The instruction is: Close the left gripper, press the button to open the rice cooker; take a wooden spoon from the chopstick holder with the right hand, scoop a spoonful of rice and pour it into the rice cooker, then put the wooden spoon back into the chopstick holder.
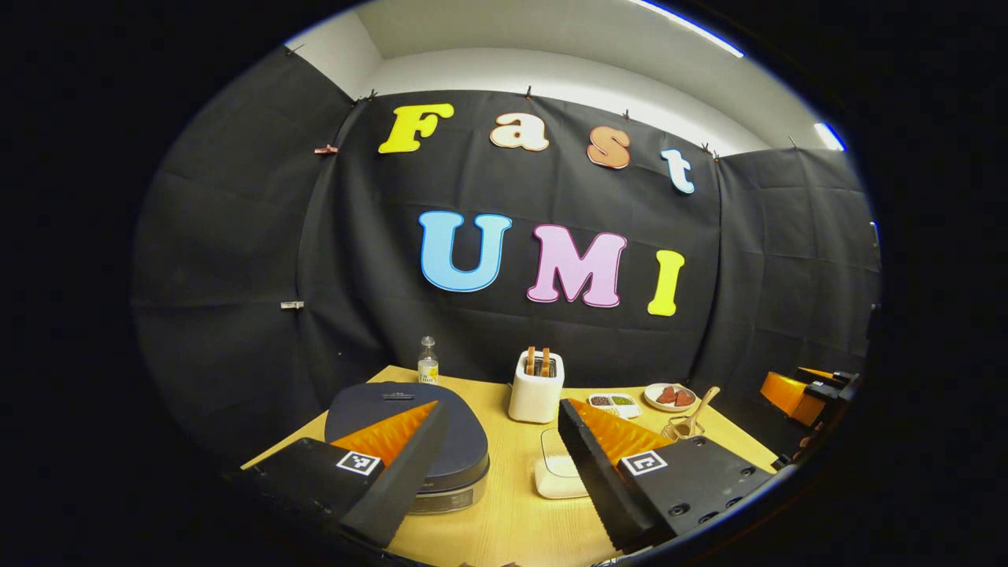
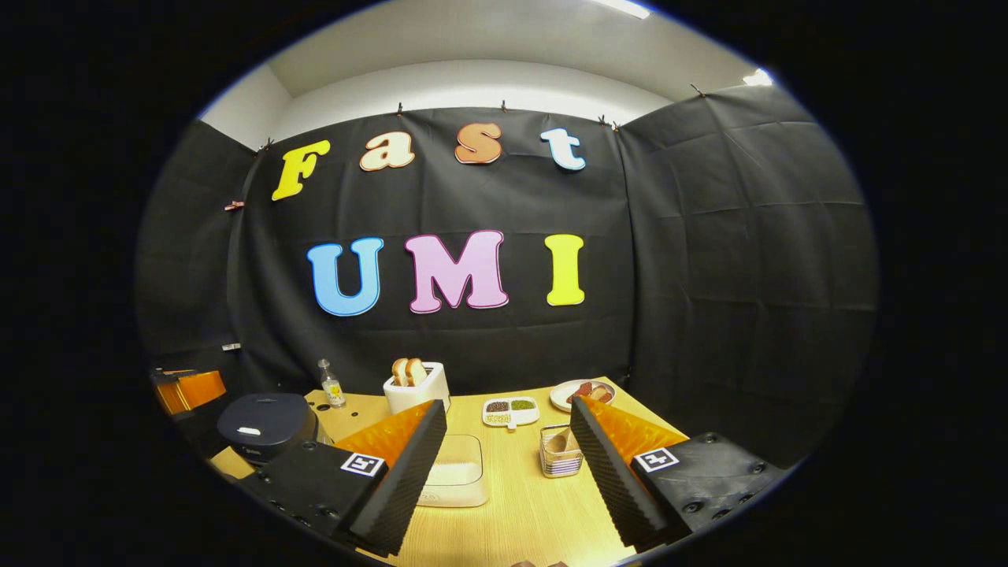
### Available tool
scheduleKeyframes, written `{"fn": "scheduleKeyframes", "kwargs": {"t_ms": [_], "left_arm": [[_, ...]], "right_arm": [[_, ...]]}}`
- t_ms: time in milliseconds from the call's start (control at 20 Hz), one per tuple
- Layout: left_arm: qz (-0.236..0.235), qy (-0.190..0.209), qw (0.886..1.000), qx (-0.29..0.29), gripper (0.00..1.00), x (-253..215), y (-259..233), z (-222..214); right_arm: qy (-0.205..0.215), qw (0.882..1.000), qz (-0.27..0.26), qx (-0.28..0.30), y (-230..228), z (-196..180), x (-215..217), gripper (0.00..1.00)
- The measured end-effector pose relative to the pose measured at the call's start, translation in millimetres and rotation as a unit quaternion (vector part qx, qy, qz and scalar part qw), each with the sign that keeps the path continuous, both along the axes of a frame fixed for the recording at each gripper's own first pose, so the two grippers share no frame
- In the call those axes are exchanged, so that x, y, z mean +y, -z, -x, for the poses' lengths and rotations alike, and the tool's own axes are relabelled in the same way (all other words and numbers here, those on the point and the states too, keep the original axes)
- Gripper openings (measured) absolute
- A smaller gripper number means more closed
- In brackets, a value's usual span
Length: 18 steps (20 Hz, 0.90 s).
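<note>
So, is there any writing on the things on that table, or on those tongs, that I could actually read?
None can be read.
Bottle: it has a label, too small to read.
Rice cooker: small marks on the lid and front, blurred.
Square marker on the left tongs, and another on the right tongs: black-and-white patterns, no words.

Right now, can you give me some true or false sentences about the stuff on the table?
1. The dark round rice cooker has its lid open. False: the lid is down.
2. The wooden spoon stands in the clear chopstick holder. True.
3. The left tool is squeezing the spoon. False: it is open and holds nothing.
4. Bread slices stick up from the white toaster. True.
5. The right tool is open. True.
</note>
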<state>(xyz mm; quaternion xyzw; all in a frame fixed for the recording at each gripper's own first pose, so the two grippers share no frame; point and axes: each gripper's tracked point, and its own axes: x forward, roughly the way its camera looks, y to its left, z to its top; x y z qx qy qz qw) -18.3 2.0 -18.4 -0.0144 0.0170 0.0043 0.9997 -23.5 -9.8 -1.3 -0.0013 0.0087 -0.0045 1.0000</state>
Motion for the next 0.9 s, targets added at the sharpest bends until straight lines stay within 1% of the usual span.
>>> {"fn": "scheduleKeyframes", "kwargs": {"t_ms": [150, 350, 550, 800, 900], "left_arm": [[0.001, -0.003, 1.000, 0.008, 0.95, 4.1, 4.6, 4.0], [-0.006, -0.012, 1.000, 0.000, 0.95, 11.4, -2.7, 8.9], [0.007, -0.013, 1.000, 0.006, 0.95, 15.5, -3.6, 9.5], [-0.005, -0.010, 1.000, 0.026, 0.95, 36.6, -5.3, -5.1], [-0.002, -0.011, 0.999, 0.047, 0.94, 48.6, 0.6, -14.8]], "right_arm": [[-0.001, 1.000, -0.005, -0.002, -2.6, 1.8, 0.3, 0.99], [-0.006, 1.000, -0.006, -0.002, -2.9, 0.8, 3.0, 0.99], [-0.013, 1.000, -0.007, -0.003, -2.6, -1.3, 7.1, 0.99], [-0.015, 1.000, -0.008, -0.001, 0.3, -1.8, 6.9, 0.99], [-0.013, 1.000, -0.007, 0.002, 3.3, -0.4, 4.9, 0.99]]}}
